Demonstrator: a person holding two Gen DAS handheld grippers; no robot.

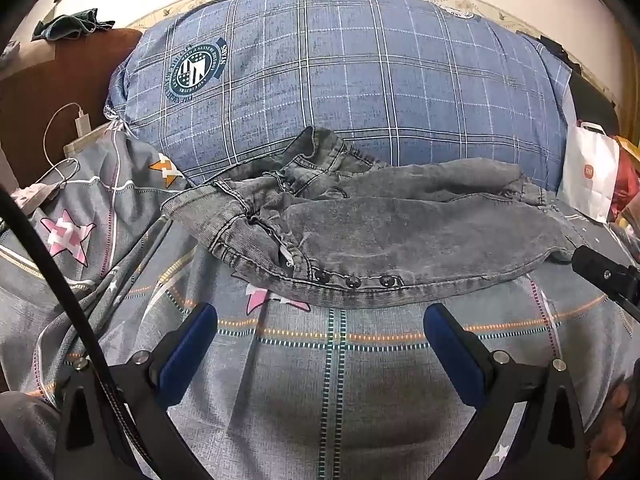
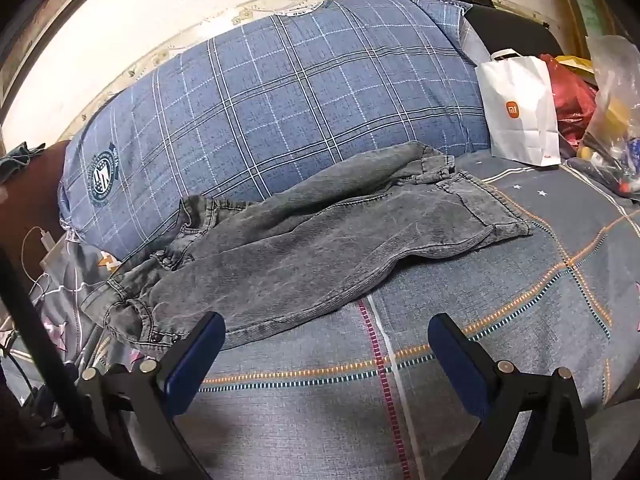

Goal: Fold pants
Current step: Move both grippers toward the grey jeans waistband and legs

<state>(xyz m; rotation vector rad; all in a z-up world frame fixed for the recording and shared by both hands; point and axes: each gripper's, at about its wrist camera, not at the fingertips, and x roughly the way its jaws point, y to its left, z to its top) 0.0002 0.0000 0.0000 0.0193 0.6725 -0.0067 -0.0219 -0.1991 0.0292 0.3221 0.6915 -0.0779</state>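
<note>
Grey denim pants (image 1: 380, 232) lie loosely spread on the bed, waistband and snaps at the left, legs running right. In the right wrist view the pants (image 2: 288, 248) stretch from the lower left to a leg cuff (image 2: 508, 228) at the right. My left gripper (image 1: 320, 316) is open and empty, just short of the pants' near edge by the snaps. My right gripper (image 2: 326, 328) is open and empty; its left finger (image 2: 200, 356) is at the pants' near edge. Part of the right gripper shows at the right edge of the left wrist view (image 1: 604, 276).
A big blue plaid pillow (image 1: 340, 80) lies behind the pants. The bed has a grey patterned sheet (image 2: 480, 300). A white paper bag (image 2: 520, 108) and plastic bags (image 2: 612, 112) stand at the right. A charger with cable (image 1: 82, 124) lies at the left.
</note>
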